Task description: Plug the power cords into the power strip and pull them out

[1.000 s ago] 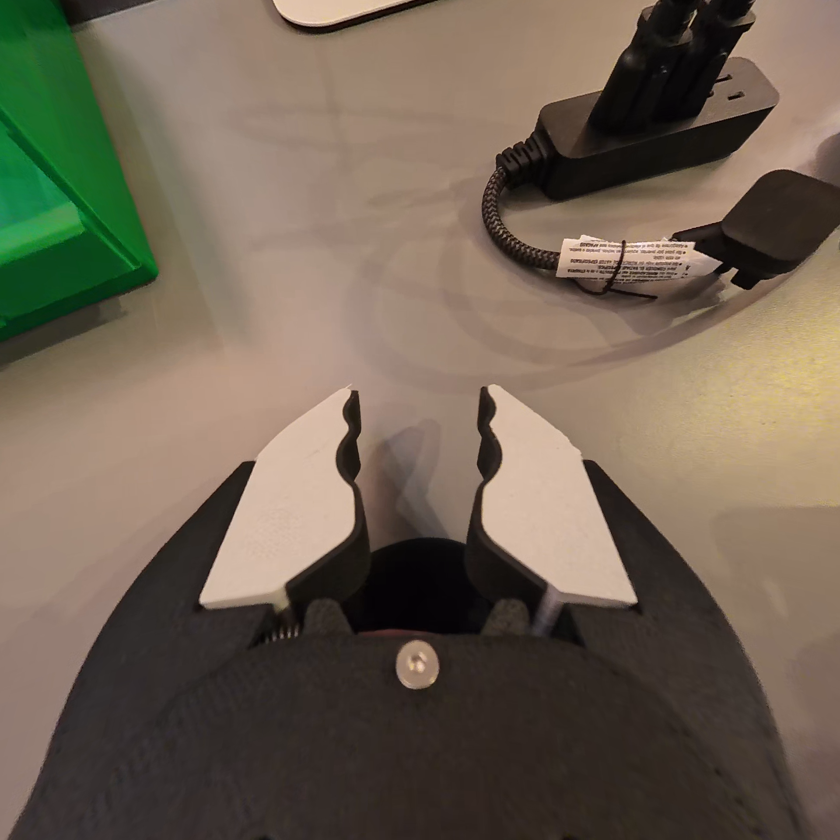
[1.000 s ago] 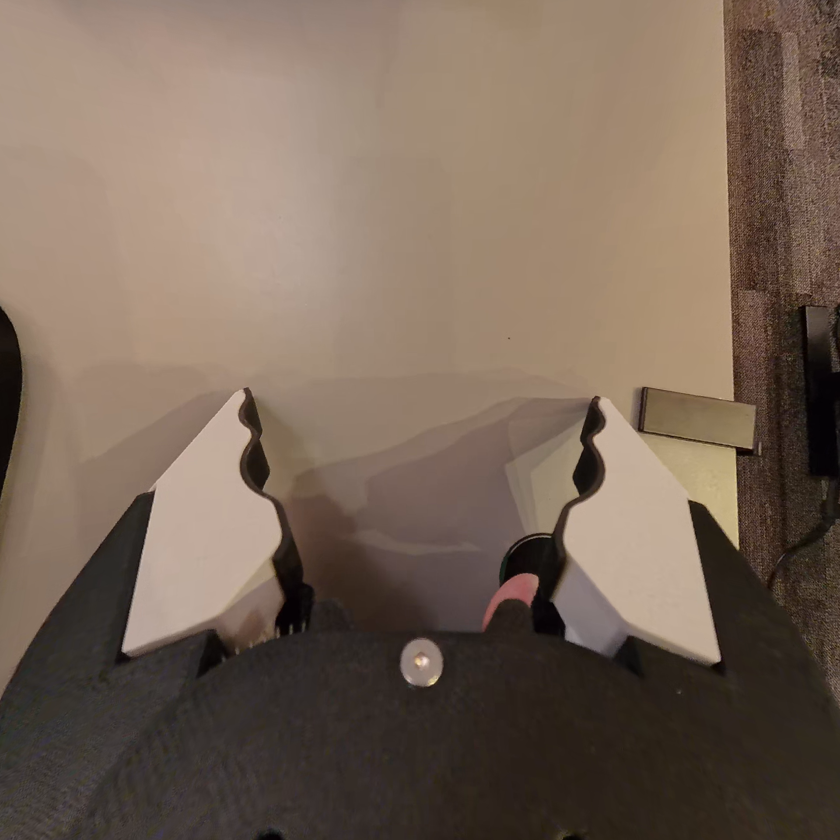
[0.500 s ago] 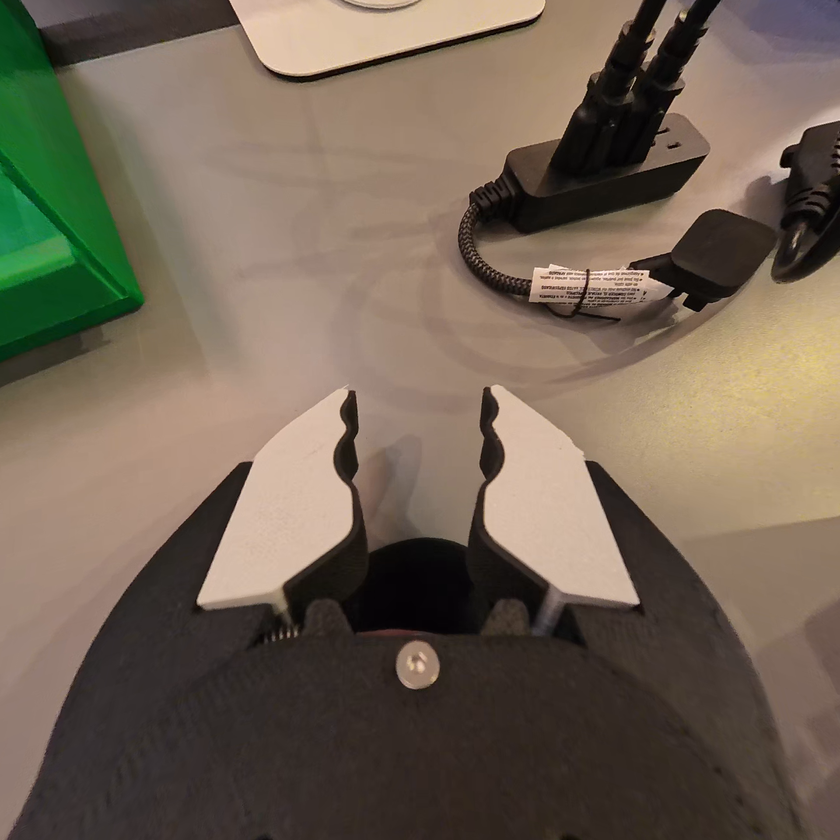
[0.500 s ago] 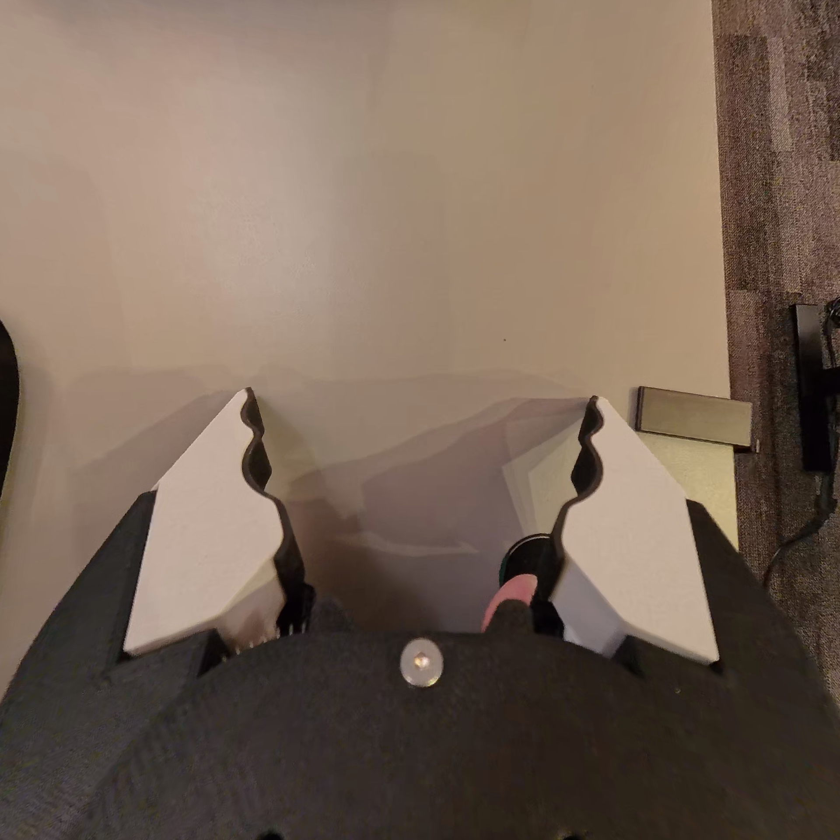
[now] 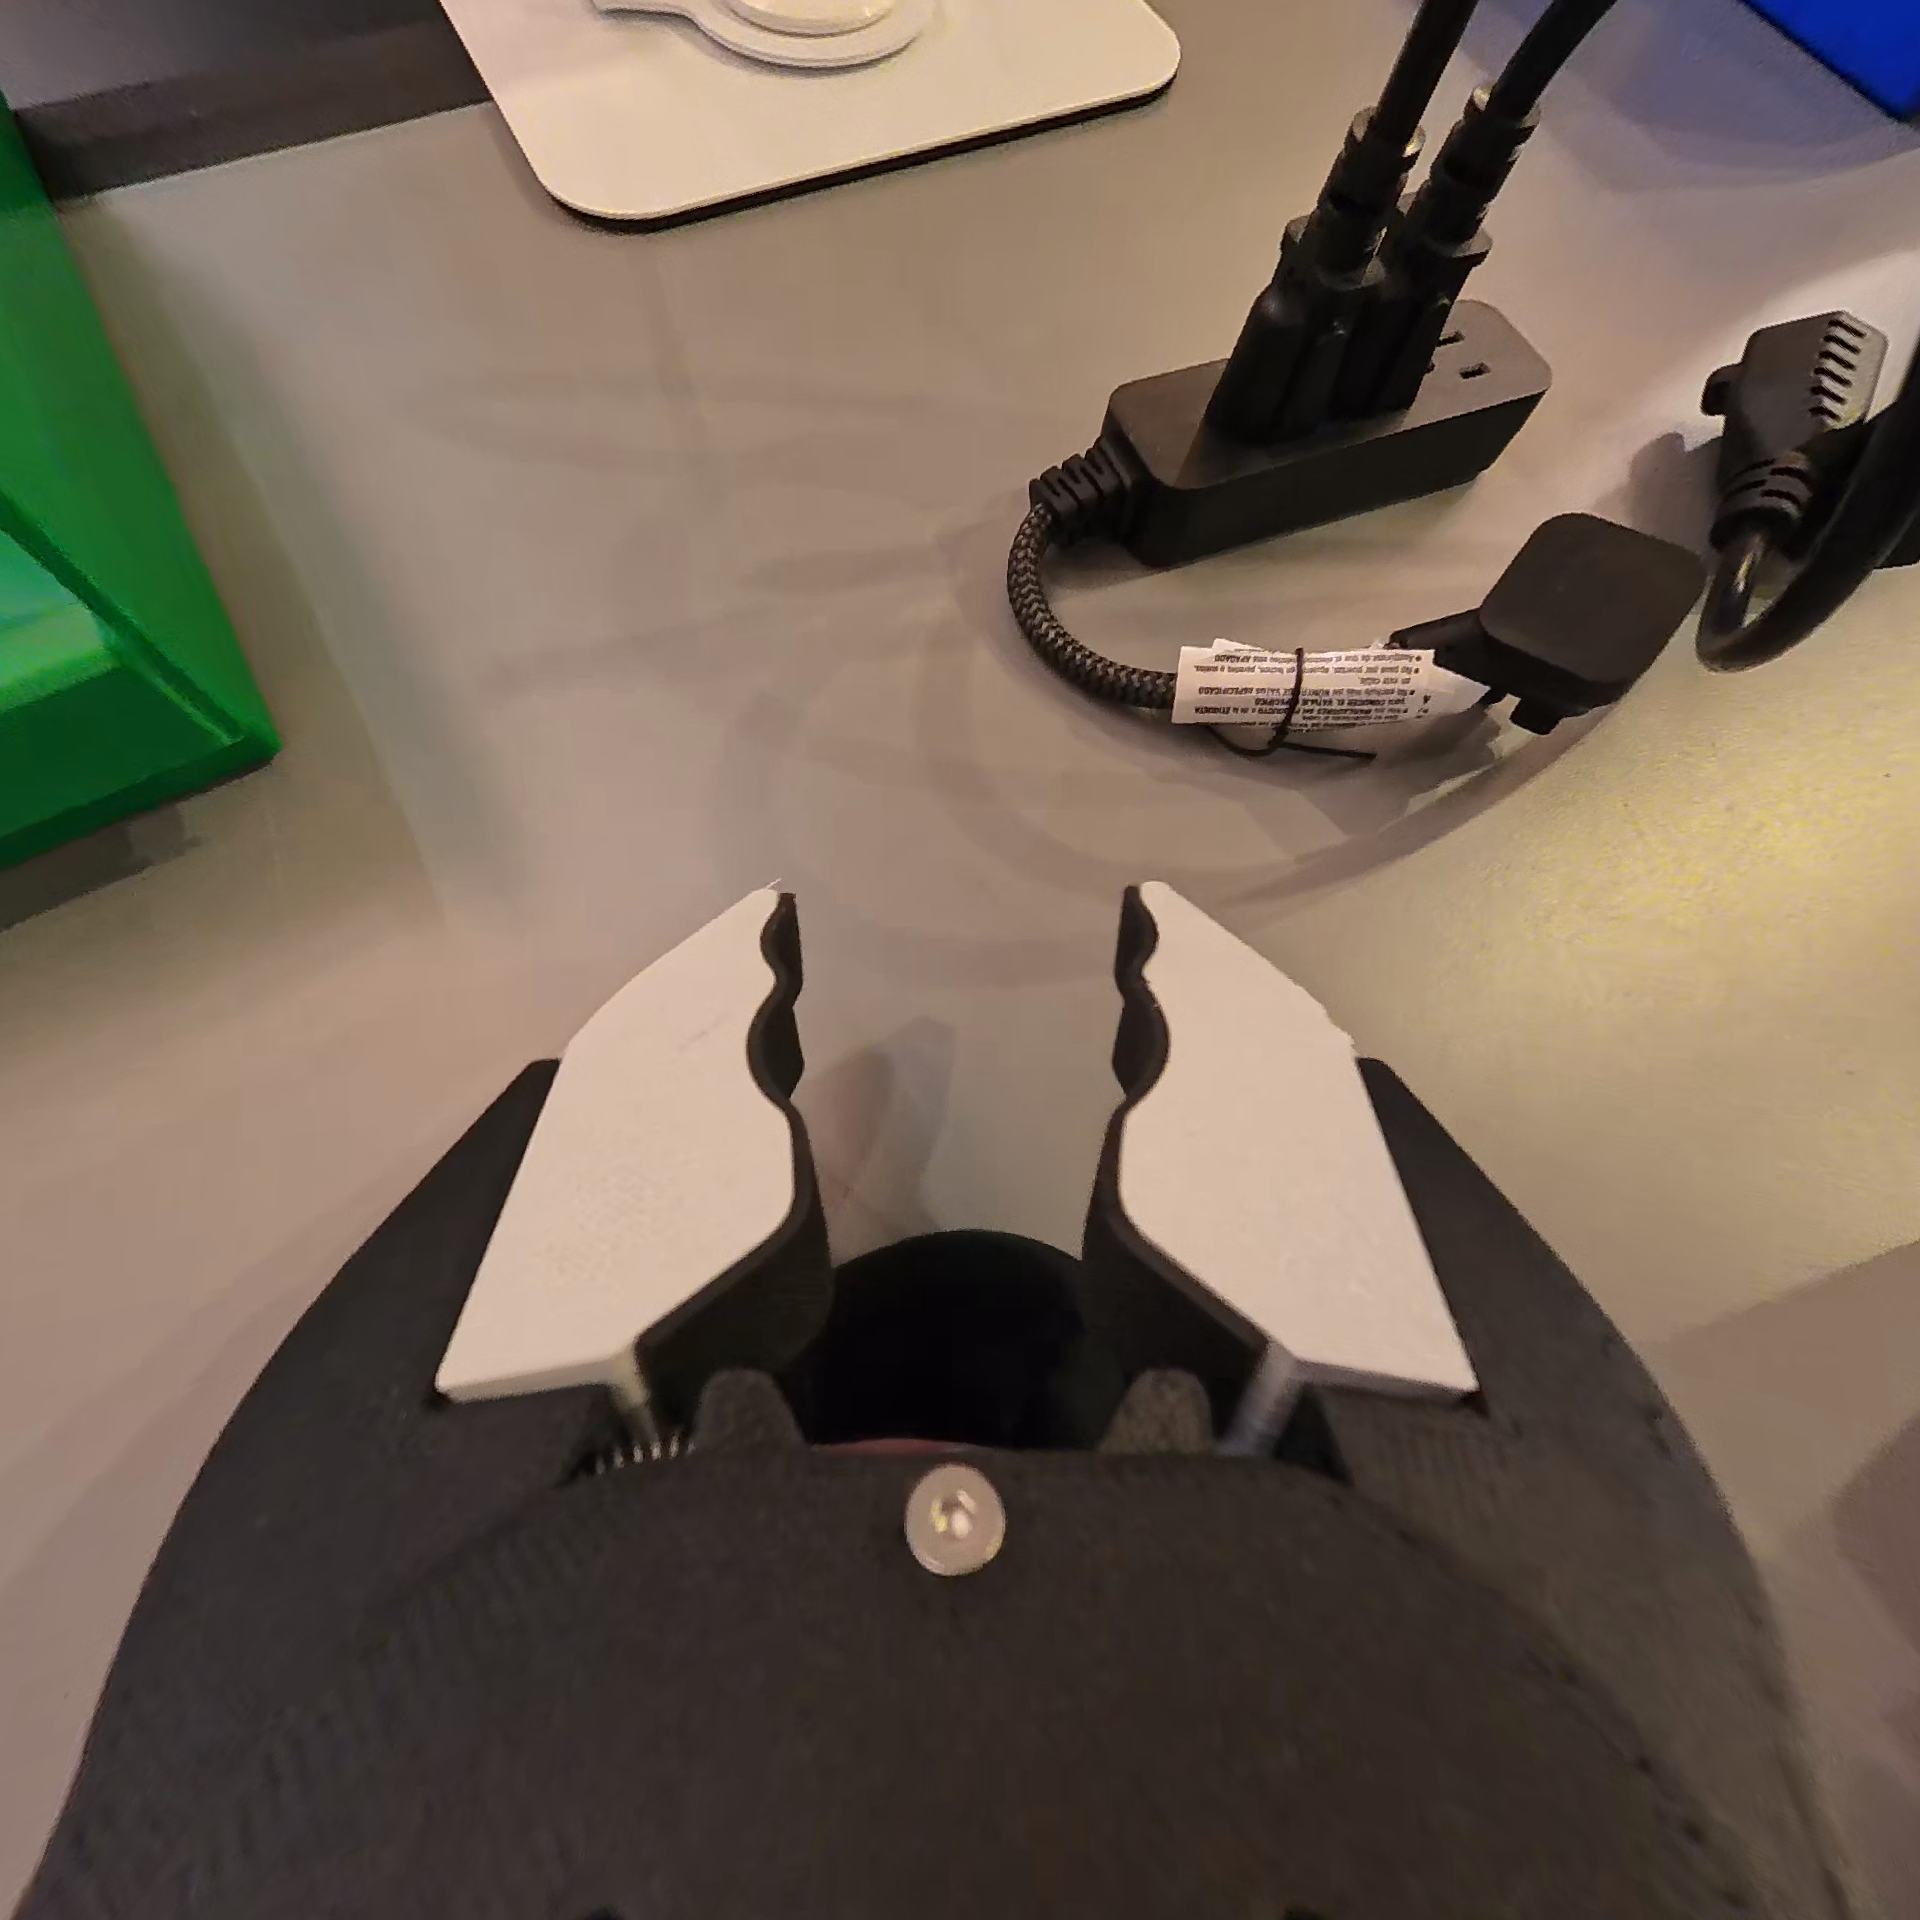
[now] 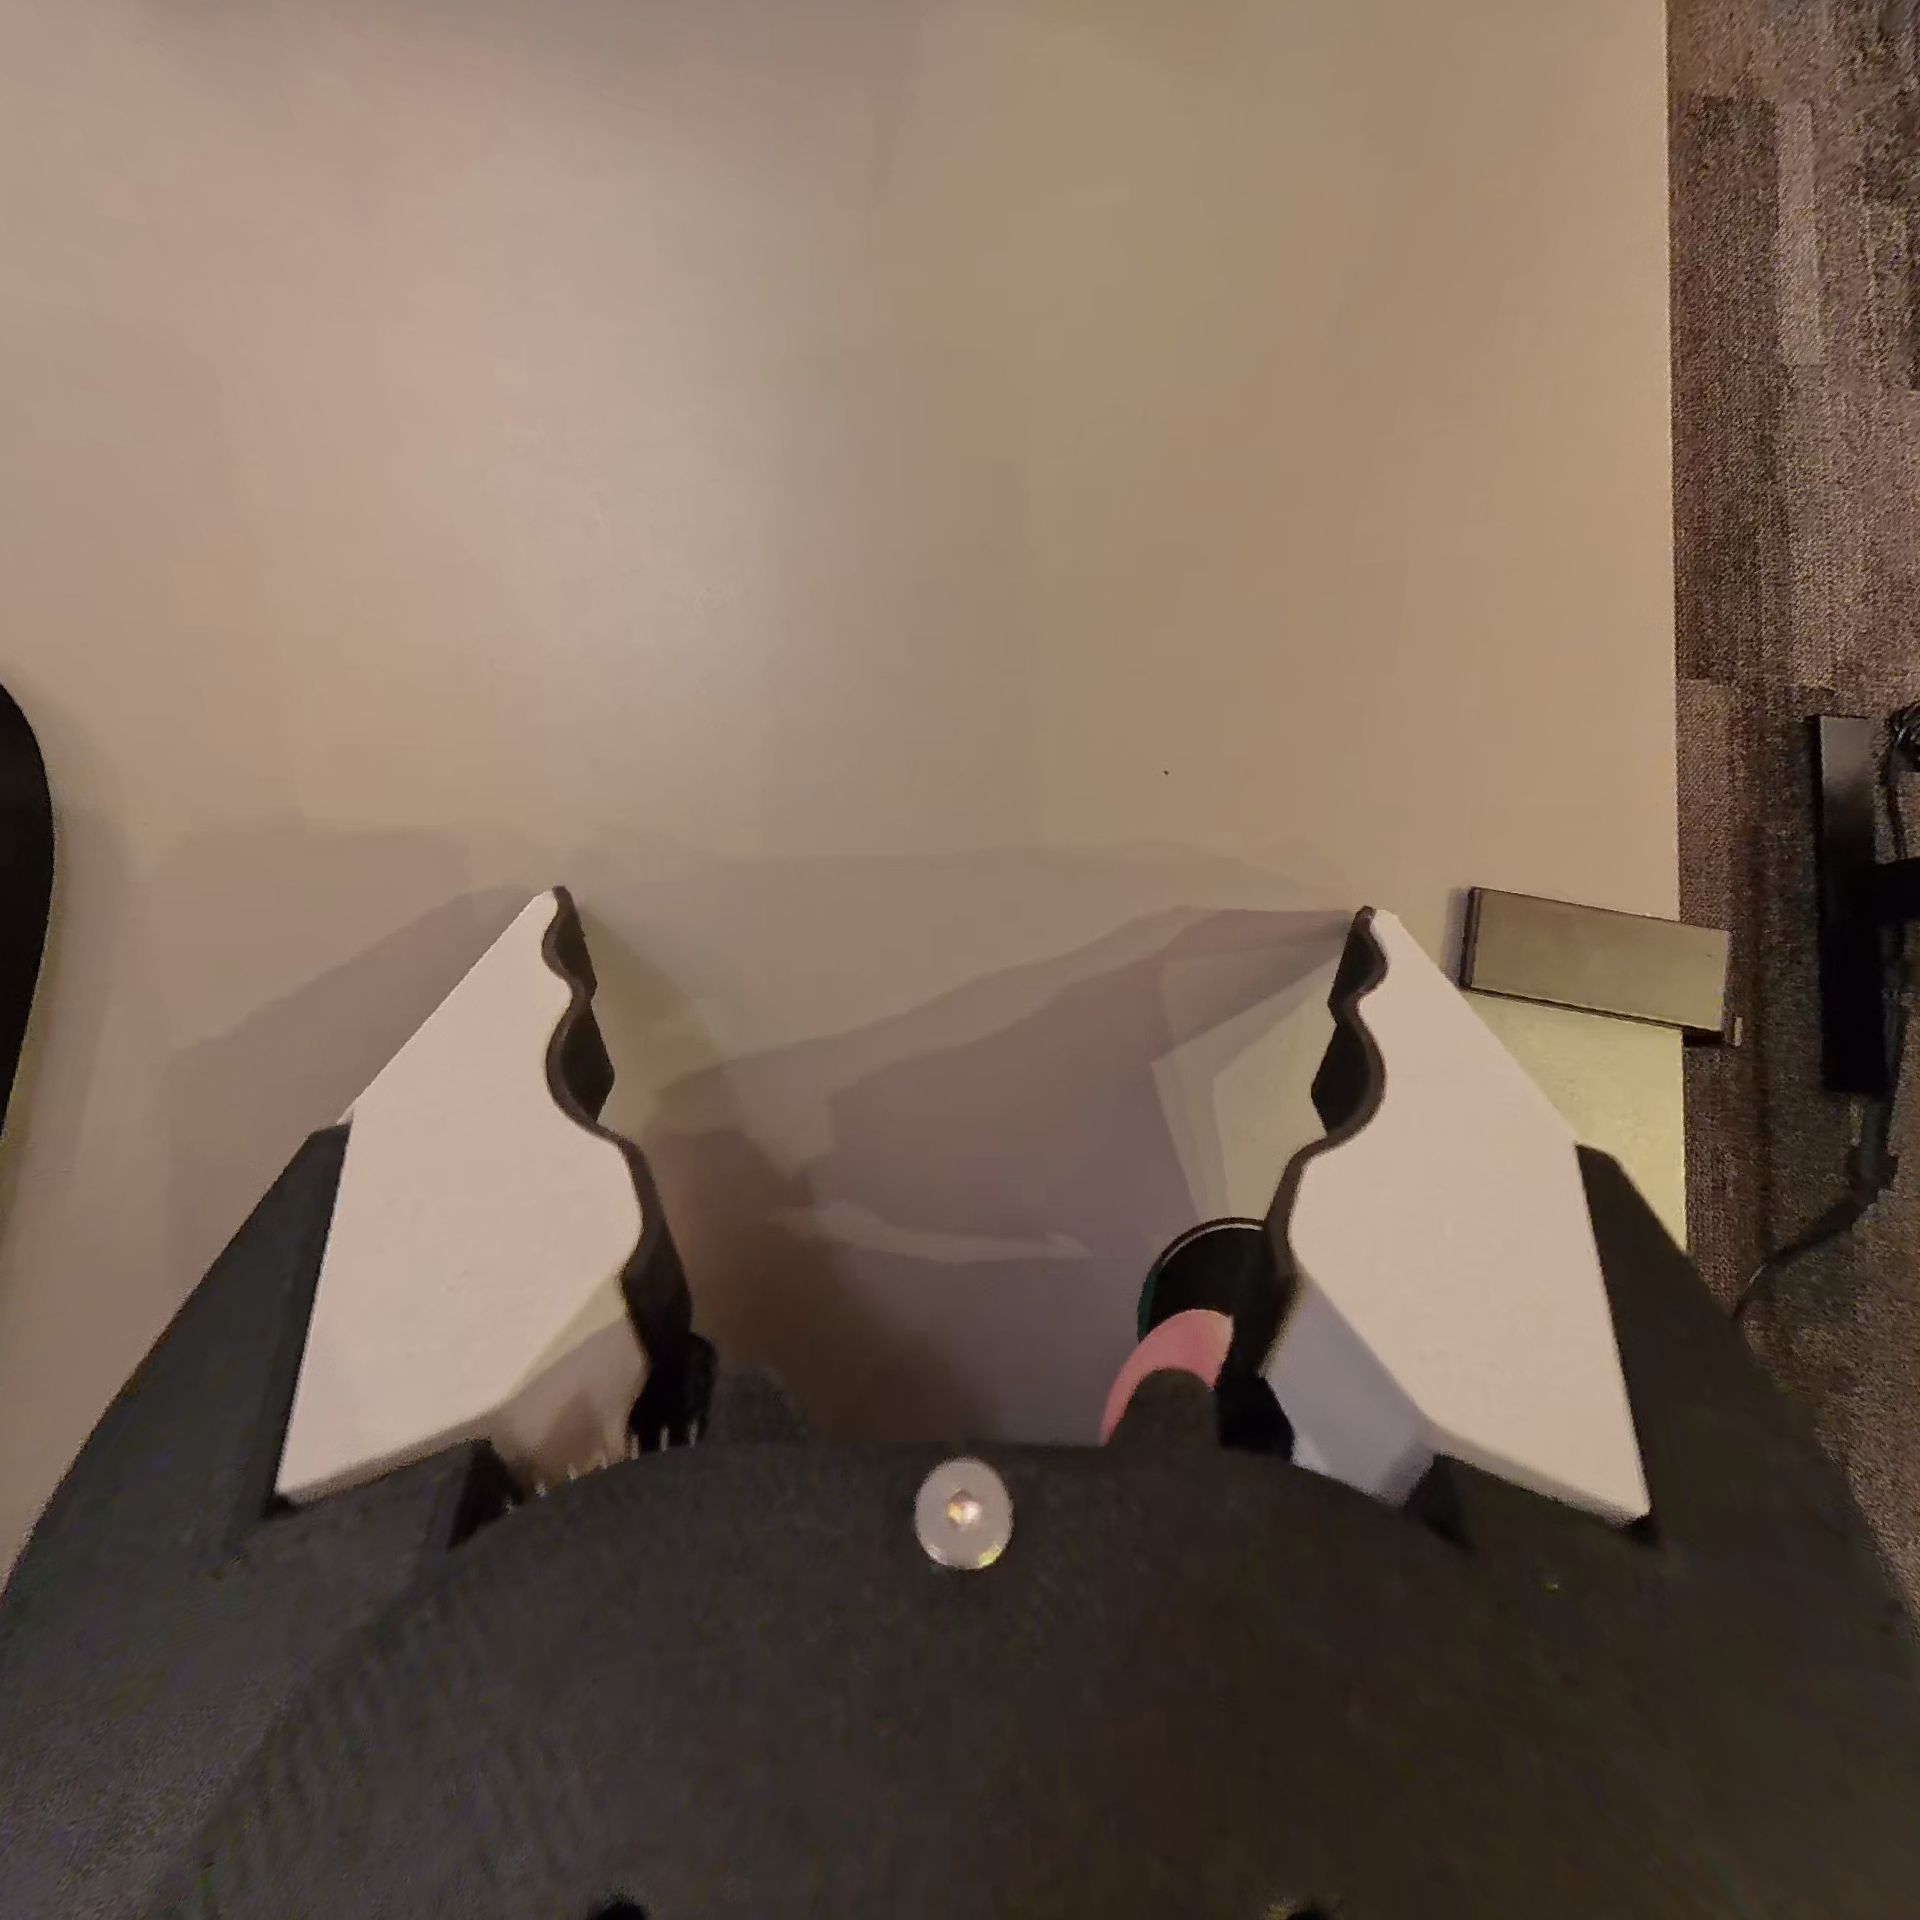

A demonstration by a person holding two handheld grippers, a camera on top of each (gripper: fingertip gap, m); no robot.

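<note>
Grey tabletop [image 5: 520, 540] fills the left wrist view, and the left gripper [image 5: 956, 914] hovers over it with its jaws parted by a moderate gap and nothing between them. Ahead and to the right of those jaws, well apart from them, lies the black power strip [image 5: 1320, 457]. 2 black power cords [image 5: 1351, 239] stand plugged into its top side by side, rising out of the top of the view. From the strip's near-left end a braided cable [image 5: 1049, 613] curls toward the jaws and then right, carrying a white label [image 5: 1309, 686], to a flat black plug [image 5: 1579, 613] lying on the table. Farther right, another black plug [image 5: 1808, 405] rests at the view's edge. Far left of the jaws sits a green bin [image 5: 94, 582]; straight ahead, a white pad [image 5: 831, 114].

Over a pale table surface [image 6: 831, 416], the right gripper [image 6: 966, 914] has its jaws spread wide and empty. Just beyond its right fingertip, a dark flat bar [image 6: 1600, 966] lies at the table edge, with grey carpet [image 6: 1787, 416] beyond.
</note>
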